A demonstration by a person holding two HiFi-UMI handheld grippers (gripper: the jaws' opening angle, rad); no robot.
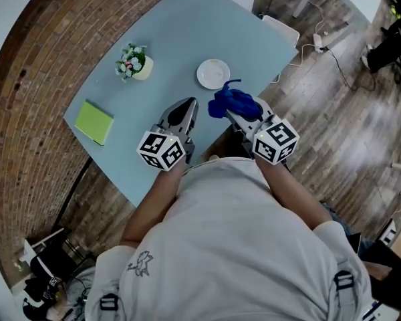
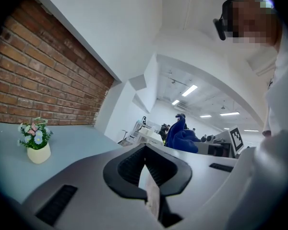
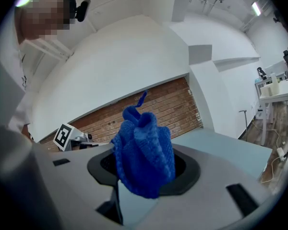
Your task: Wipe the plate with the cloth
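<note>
1. The right gripper [image 1: 232,116] has its jaws clamped on the cloth [image 1: 235,103], a bunched blue knit.
2. In the right gripper view the cloth [image 3: 144,152] stands up out of the gripper [image 3: 143,176]. Its lower end is pinched between the jaws. The rest bulges above and ahead of the tips, with a thin strand sticking up from the top.
3. The left gripper [image 1: 183,108] has its jaws closed together. In its own view the gripper [image 2: 145,153] shows nothing between the pads.
4. The plate [image 1: 213,73] is white, round and bare. It lies on the pale blue table [image 1: 154,32], ahead of both grippers and apart from their tips.
5. In the head view the cloth's far end comes just beside the plate's near rim. I cannot tell whether they touch.
6. The two grippers are side by side over the table's near edge, and the cloth [image 2: 182,139] shows at the right in the left gripper view.
7. A flower pot [image 1: 135,63] stands to the left of the plate, and a green pad [image 1: 94,122] lies nearer the table's left corner.
</note>
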